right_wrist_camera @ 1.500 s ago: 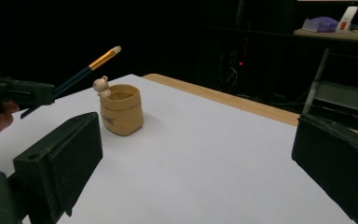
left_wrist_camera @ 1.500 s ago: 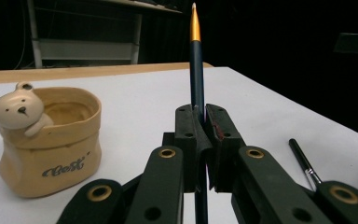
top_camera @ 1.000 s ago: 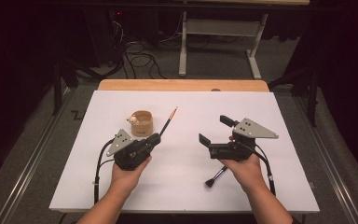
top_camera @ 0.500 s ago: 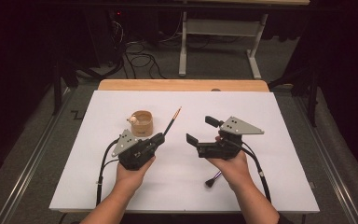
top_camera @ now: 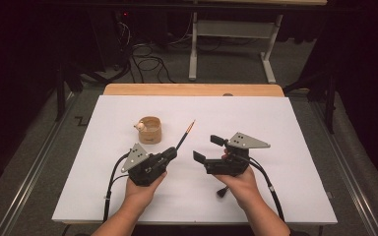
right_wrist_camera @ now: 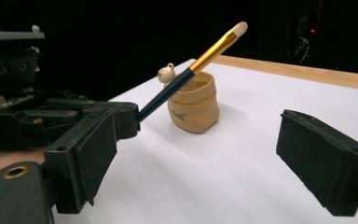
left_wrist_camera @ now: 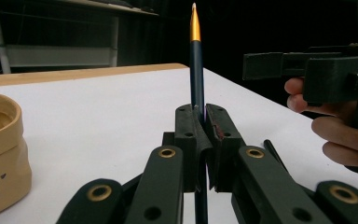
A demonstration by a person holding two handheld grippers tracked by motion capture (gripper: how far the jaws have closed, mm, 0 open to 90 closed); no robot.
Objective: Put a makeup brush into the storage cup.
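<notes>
Slim dark-handled brush with gold ferrule (left_wrist_camera: 196, 56) pinched between closed jaws of left gripper (top_camera: 170, 153), tip pointed upward beyond them. Right gripper (top_camera: 209, 147) jaws spread, just narrowed, nothing held, beside brush. Tan pouch-shaped pot (top_camera: 149, 129) ahead-left.

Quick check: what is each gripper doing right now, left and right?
Left gripper: shut on the brush.
Right gripper: open, holding nothing, its jaws just closing a little.

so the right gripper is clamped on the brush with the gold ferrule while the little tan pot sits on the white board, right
Not quite: the left gripper clamps the brush, as the left gripper view shows. The right gripper has its jaws apart with nothing between them. The tan pot does sit on the white board.
</notes>
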